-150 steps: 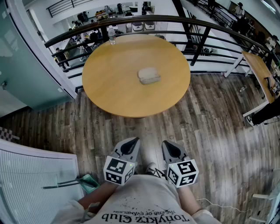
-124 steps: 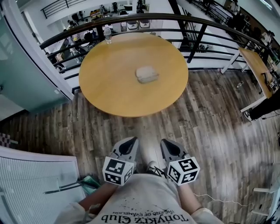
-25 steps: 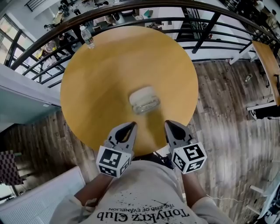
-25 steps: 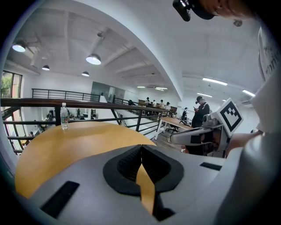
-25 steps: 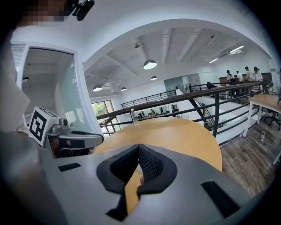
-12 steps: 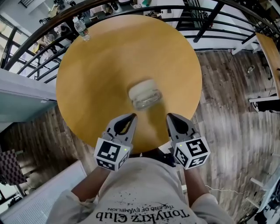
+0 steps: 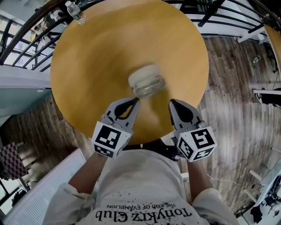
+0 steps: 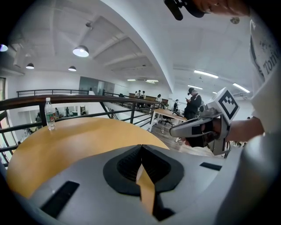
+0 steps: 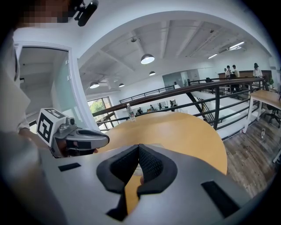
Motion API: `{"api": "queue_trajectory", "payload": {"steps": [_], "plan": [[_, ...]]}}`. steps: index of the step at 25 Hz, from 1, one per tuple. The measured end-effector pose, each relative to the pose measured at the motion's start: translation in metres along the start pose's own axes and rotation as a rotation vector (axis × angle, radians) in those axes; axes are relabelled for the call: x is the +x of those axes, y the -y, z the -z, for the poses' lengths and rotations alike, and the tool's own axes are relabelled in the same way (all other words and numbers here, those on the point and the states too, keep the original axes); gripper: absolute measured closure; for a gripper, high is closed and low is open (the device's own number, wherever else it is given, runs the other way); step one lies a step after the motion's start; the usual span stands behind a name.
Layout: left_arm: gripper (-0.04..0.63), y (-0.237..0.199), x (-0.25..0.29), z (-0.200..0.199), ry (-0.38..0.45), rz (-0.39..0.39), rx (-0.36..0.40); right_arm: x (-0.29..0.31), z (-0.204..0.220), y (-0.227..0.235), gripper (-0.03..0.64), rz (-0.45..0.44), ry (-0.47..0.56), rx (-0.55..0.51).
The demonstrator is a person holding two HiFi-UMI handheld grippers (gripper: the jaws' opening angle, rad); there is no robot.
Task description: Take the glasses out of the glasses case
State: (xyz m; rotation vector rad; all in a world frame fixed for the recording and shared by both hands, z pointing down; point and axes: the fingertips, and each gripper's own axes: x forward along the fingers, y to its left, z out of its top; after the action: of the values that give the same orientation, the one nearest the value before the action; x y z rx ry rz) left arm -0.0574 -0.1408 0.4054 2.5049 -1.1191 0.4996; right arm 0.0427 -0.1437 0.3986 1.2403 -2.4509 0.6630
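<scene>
The glasses case (image 7: pixel 147 81), pale with a clear glossy front part, lies closed near the middle of the round wooden table (image 7: pixel 96 57). No glasses show. My left gripper (image 7: pixel 134 102) hovers over the table just short of the case, a little to its left, jaws shut and empty. My right gripper (image 7: pixel 172 103) is beside it, short of the case's right end, also shut and empty. In the left gripper view the left gripper's (image 8: pixel 141 146) tips meet, and the right gripper (image 8: pixel 197 128) shows alongside. In the right gripper view the right gripper's (image 9: pixel 138 146) jaws also touch.
A water bottle (image 7: pixel 75 11) stands at the table's far left edge, also seen as the bottle (image 8: pixel 49 114) in the left gripper view. A dark railing (image 9: pixel 210 85) runs behind the table. Wood plank floor (image 7: pixel 237 101) lies to the right.
The person has walked up to the table. Both grippers, once over the floor well short of it, now hang over its near part close to the case. The case has not moved.
</scene>
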Motion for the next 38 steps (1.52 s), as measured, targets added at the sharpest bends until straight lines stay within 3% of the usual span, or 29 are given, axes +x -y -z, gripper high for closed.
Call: {"api": "queue_trajectory", "payload": {"steps": [6, 11, 21, 38], "plan": [[0.571, -0.013, 0.014, 0.018, -0.04, 0.008, -0.026, 0.007, 0.008, 0.011, 0.592, 0.014, -0.018, 0.011], [0.571, -0.017, 0.024, 0.026, -0.074, 0.017, 0.038, 0.012, 0.012, 0.015, 0.592, 0.017, -0.032, 0.026], [0.571, -0.036, 0.046, 0.042, -0.128, 0.047, 0.041, 0.025, 0.024, 0.021, 0.592, 0.021, -0.058, 0.063], [0.568, -0.05, 0.097, 0.092, -0.315, 0.176, 0.107, 0.039, 0.052, 0.032, 0.592, 0.01, -0.109, 0.117]]}}
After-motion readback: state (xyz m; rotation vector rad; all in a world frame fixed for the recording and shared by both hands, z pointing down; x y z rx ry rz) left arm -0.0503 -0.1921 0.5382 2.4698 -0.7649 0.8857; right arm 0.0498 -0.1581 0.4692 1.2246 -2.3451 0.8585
